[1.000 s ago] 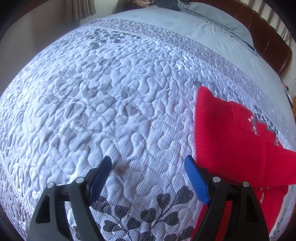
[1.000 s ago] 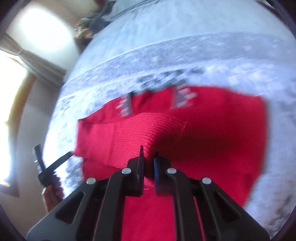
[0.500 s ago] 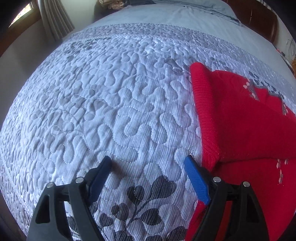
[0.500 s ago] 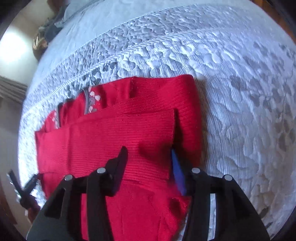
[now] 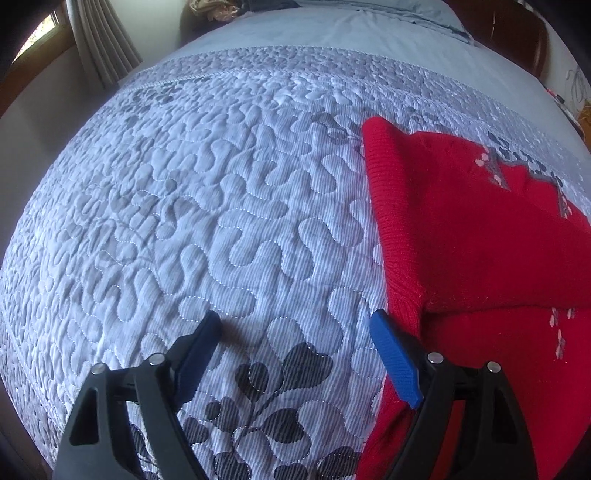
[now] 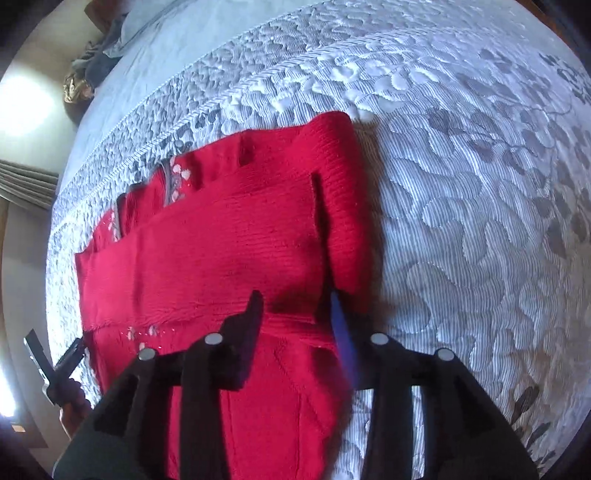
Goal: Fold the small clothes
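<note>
A red knit sweater point(image 5: 480, 229) lies on the bed, with one sleeve point(image 6: 221, 251) folded flat across its body. My left gripper point(image 5: 291, 325) stands open over the bare quilt, its right finger point(image 5: 391, 354) just beside the sweater's left edge and nothing between the fingers. My right gripper point(image 6: 295, 306) hovers over the sweater's right side near the folded sleeve's lower edge. Its jaws are closing, still apart, with red fabric lying under the gap and no pad pressing on it. The left gripper point(image 6: 55, 362) and the hand holding it also show in the right wrist view at the sweater's far side.
A grey-white quilted bedspread point(image 5: 184, 203) with dark leaf prints covers the bed. A plain grey sheet point(image 5: 332, 29) and a dark wooden headboard point(image 5: 517, 40) lie beyond. Curtains point(image 5: 103, 44) hang at the far left. A heap of cloth point(image 6: 88, 70) sits by the pillow end.
My right gripper let go of the pinched sleeve fold, which now lies flat across the sweater; its jaws spread, then narrowed. My left gripper drifted closer to the sweater's edge.
</note>
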A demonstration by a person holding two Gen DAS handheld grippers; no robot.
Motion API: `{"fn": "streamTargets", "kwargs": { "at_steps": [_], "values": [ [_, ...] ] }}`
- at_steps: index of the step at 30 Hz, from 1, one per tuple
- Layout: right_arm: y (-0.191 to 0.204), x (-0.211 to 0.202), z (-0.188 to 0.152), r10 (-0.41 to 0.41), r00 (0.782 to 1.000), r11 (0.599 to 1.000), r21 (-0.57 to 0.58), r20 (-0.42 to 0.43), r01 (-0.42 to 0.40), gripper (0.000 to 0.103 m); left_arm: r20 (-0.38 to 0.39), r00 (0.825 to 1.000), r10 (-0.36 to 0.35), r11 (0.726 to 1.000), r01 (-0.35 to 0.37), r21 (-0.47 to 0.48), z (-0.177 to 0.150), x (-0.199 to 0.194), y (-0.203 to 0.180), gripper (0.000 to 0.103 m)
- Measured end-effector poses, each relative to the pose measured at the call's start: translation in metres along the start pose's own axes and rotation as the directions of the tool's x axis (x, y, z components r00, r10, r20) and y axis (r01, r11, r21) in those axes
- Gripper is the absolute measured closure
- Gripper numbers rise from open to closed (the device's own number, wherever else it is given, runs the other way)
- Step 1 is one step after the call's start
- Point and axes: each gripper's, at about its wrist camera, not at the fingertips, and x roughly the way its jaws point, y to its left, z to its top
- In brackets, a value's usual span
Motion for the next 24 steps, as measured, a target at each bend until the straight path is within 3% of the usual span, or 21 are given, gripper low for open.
{"fn": "streamTargets", "kwargs": {
  "at_steps": [1, 3, 10, 13, 16, 20, 22, 24],
  "values": [
    [0.002, 0.002, 0.001, -0.022, 1.0, 1.0, -0.005, -0.002, 0.022, 0.096, 0.001, 1.0, 0.005, 1.0, -0.005, 0.005, -0.001, 0.001, -0.001, 0.019],
    [-0.003, 0.001, 0.004, -0.009, 1.0, 1.0, 0.007, 0.001, 0.009, 0.099, 0.002, 1.0, 0.008, 1.0, -0.008, 0.009, 0.0, 0.002, -0.001, 0.018],
    [-0.008, 0.005, 0.001, -0.077, 0.997, 0.997, 0.007, 0.004, 0.077, 0.097, 0.002, 1.0, 0.001, 1.0, -0.001, 0.004, -0.002, 0.006, 0.002, 0.016],
    [-0.012, -0.012, -0.012, -0.036, 0.998, 0.999, 0.031, 0.045, 0.035, 0.093, -0.015, 1.0, -0.016, 1.0, 0.016, 0.01, -0.004, 0.001, 0.002, 0.016],
    [-0.009, -0.028, -0.053, -0.03, 0.999, 1.0, -0.004, 0.034, 0.03, 0.083, -0.024, 0.997, -0.079, 0.997, 0.079, 0.013, -0.022, -0.015, 0.003, 0.016],
    [-0.001, -0.044, -0.131, 0.001, 1.0, 0.996, -0.093, 0.002, 0.0, 0.076, -0.052, 0.996, -0.068, 0.997, 0.07, 0.044, -0.06, -0.038, 0.001, 0.016],
    [-0.002, -0.046, -0.176, -0.075, 0.997, 0.991, -0.114, -0.031, 0.071, 0.066, -0.093, 0.987, -0.132, 0.989, 0.137, 0.051, -0.081, -0.05, 0.0, 0.016],
    [-0.01, -0.055, -0.212, -0.081, 0.997, 0.99, -0.115, -0.012, 0.079, 0.062, -0.117, 0.984, -0.132, 0.987, 0.141, 0.076, -0.105, -0.06, -0.003, 0.016]
  ]
}}
